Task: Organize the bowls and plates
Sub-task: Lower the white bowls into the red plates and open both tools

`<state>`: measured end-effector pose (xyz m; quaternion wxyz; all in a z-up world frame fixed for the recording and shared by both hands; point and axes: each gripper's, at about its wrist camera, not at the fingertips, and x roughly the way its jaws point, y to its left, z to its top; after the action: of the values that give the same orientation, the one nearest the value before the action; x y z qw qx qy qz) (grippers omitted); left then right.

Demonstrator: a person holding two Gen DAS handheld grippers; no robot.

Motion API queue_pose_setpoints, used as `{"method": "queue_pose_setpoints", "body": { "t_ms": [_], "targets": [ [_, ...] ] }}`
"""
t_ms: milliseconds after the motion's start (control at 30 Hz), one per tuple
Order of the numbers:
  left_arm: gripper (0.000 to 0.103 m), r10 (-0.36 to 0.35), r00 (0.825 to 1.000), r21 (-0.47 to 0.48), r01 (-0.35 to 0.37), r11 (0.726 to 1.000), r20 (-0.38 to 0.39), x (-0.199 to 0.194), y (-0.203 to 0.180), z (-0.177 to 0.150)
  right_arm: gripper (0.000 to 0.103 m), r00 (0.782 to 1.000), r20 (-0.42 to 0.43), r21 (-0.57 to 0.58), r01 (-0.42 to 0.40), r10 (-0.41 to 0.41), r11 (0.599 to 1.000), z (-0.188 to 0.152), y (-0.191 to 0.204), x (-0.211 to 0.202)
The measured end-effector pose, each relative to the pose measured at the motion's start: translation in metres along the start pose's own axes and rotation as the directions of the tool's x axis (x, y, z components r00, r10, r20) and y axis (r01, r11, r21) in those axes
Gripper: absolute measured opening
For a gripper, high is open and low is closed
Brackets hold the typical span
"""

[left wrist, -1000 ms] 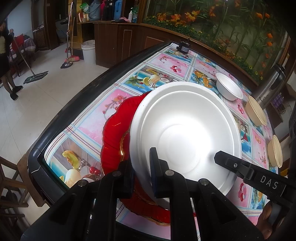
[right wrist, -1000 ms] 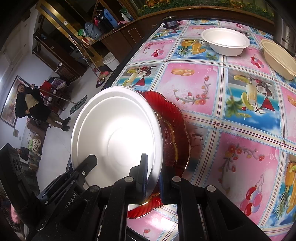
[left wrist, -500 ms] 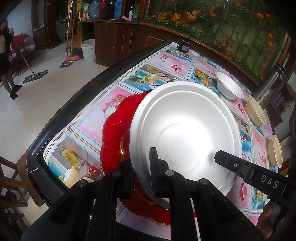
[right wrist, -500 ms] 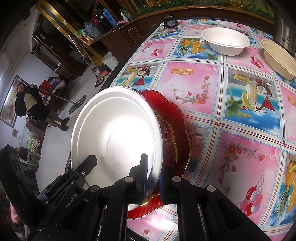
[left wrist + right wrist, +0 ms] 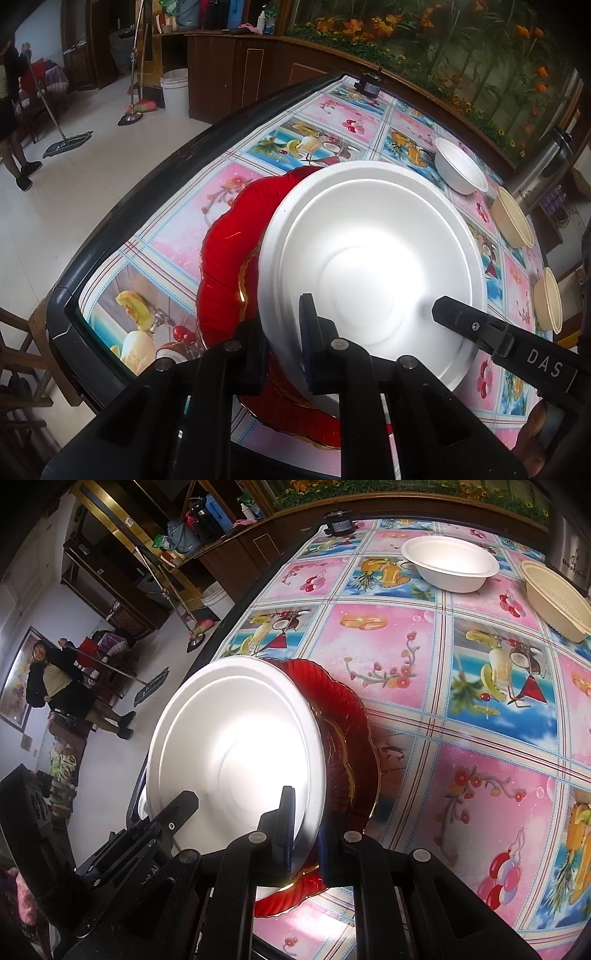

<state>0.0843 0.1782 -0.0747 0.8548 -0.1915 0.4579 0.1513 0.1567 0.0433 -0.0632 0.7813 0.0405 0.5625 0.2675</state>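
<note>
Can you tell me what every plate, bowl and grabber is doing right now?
White plate: tilted, held at its rim by both grippers, over the red plate.
Red plate: underneath the white plate, partly covered.
White bowl: upright, empty, alone on the table.
Cream bowls: upright, nothing visible inside.
Left gripper: shut on the white plate.
Right gripper: shut on the white plate.

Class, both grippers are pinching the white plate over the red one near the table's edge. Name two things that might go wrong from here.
1. The white plate is held only at its rim by the left gripper and right gripper; uneven pulling might bend it or let it slip.
2. The red plate lies near the table edge, so dragging could push it off.
</note>
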Motion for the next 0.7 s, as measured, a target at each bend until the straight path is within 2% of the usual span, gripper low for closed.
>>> {"method": "queue_pose_setpoints", "body": {
  "t_ms": [33,433,467,500,600,633,667,700],
  "targets": [
    [0.013,-0.002,1.000,-0.004,0.002,1.000,-0.009,0.001,0.000,0.000,0.014,1.000,-0.007,0.000,-0.001,0.001,1.000,0.000,0.000,0.001],
    [0.013,0.005,1.000,-0.012,-0.005,1.000,-0.016,0.003,0.001,0.000,0.015,1.000,-0.020,-0.008,0.004,-0.004,1.000,0.000,0.001,0.003],
    [0.013,0.007,1.000,-0.017,-0.007,1.000,-0.012,0.002,0.002,0.000,0.016,1.000,-0.023,-0.010,0.004,-0.004,1.000,0.000,0.002,0.004],
    [0.014,0.009,1.000,-0.019,-0.009,1.000,-0.005,0.001,0.002,0.001,0.022,1.000,-0.025,-0.013,0.002,-0.002,1.000,0.000,0.003,0.004],
    [0.032,0.015,1.000,-0.046,-0.014,0.999,0.024,-0.008,0.007,0.003,0.034,1.000,-0.021,-0.027,0.004,-0.005,1.000,0.001,0.006,0.003],
    [0.046,0.010,1.000,-0.055,-0.008,0.998,0.030,-0.010,0.009,0.004,0.043,1.000,-0.021,-0.029,0.004,-0.004,1.000,0.001,0.007,0.003],
    [0.058,0.006,0.999,-0.077,-0.002,0.997,0.053,-0.016,0.012,0.005,0.047,1.000,-0.019,-0.028,0.002,-0.002,1.000,0.001,0.007,0.001],
    [0.061,0.009,0.998,-0.089,-0.003,0.996,0.069,-0.019,0.014,0.005,0.051,1.000,-0.012,-0.028,-0.001,0.001,1.000,0.001,0.007,-0.002]
  ]
}}
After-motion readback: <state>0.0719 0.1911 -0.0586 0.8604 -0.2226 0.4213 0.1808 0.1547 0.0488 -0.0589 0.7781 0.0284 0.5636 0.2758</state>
